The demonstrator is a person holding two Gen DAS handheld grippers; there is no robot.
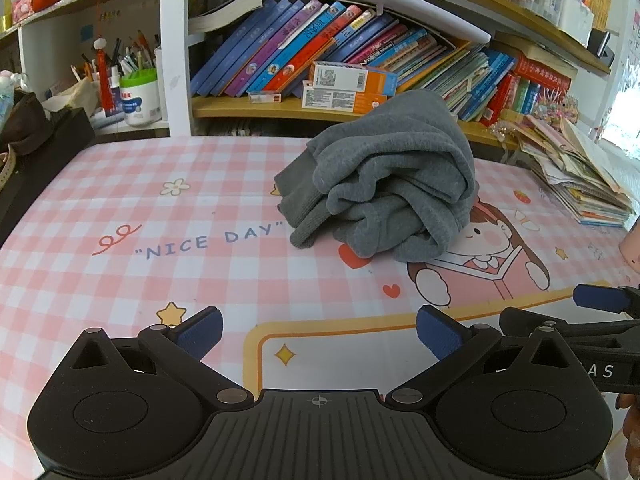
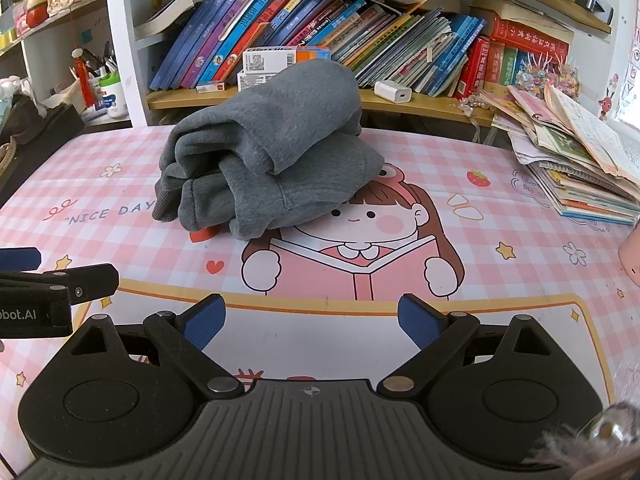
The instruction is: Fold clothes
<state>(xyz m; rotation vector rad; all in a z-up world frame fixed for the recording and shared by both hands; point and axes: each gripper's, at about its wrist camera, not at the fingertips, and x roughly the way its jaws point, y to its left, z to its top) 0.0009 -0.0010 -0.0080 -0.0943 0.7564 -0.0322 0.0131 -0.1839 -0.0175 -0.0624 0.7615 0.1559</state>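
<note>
A grey fleece garment (image 1: 384, 184) lies bunched in a heap on the pink checked tablecloth (image 1: 160, 208), toward the back of the table; it also shows in the right wrist view (image 2: 268, 160). My left gripper (image 1: 318, 336) is open and empty, low over the near part of the table, well short of the garment. My right gripper (image 2: 311, 322) is open and empty too, beside the left one. The right gripper's tip shows at the right edge of the left wrist view (image 1: 600, 300); the left gripper shows at the left edge of the right wrist view (image 2: 56, 280).
Bookshelves with leaning books (image 1: 320, 48) run along the back edge. A slanting stack of books and papers (image 2: 572, 160) sits at the back right. A pink cup (image 2: 630, 256) stands at the right edge. A dark bag (image 1: 36, 148) and a pen jar (image 1: 138, 96) are at the left.
</note>
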